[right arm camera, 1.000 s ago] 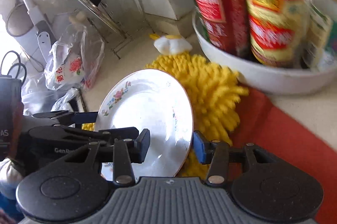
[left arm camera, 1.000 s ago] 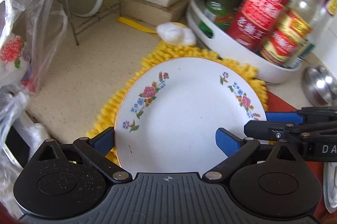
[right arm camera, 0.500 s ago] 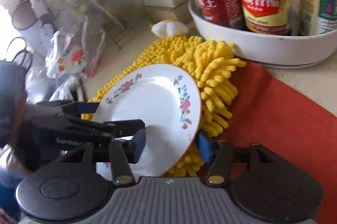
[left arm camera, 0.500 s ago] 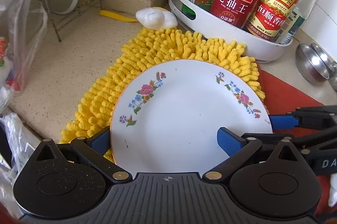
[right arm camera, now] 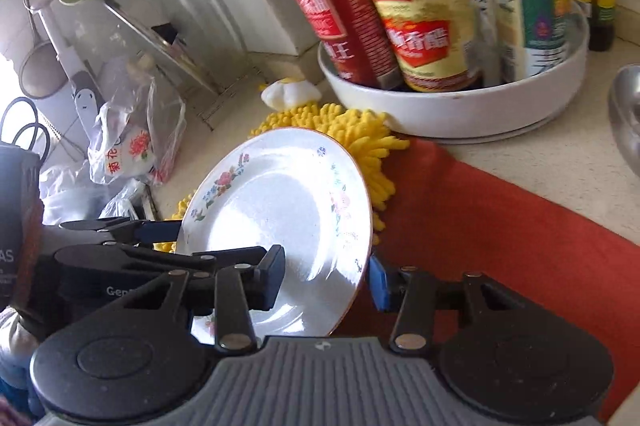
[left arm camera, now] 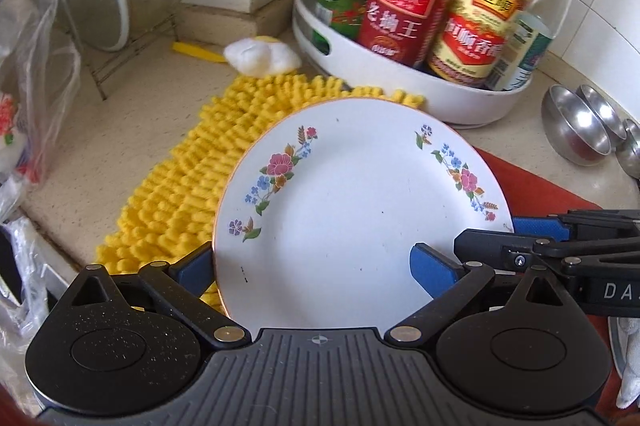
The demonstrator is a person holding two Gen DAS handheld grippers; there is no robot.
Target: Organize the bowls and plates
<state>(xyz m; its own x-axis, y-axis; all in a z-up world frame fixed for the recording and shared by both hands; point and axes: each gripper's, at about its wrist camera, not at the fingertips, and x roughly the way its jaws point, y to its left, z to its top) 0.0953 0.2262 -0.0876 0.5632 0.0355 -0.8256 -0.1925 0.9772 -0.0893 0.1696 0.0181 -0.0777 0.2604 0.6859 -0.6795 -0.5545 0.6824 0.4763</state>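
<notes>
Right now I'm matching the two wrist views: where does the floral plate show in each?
Left wrist: plate fills the lower centre, facing the camera, over the yellow mat.
Right wrist: plate sits left of centre, seen at a slant, its right rim between the fingers.
Shared landmark: the white tray of bottles, behind the plate in both.

Bright daylight fills both views, seemingly coming from the left, where the right wrist view blows out to white at its edge. A strong glare patch sits on the floral plate [right arm camera: 280, 210] there, washing out its middle. Fisheye bending curves the wall tiles and darkens the corners. The sauce bottles [right arm camera: 400, 18] and the yellow chenille mat [left arm camera: 180, 178] look smeared, probably from motion blur.
</notes>
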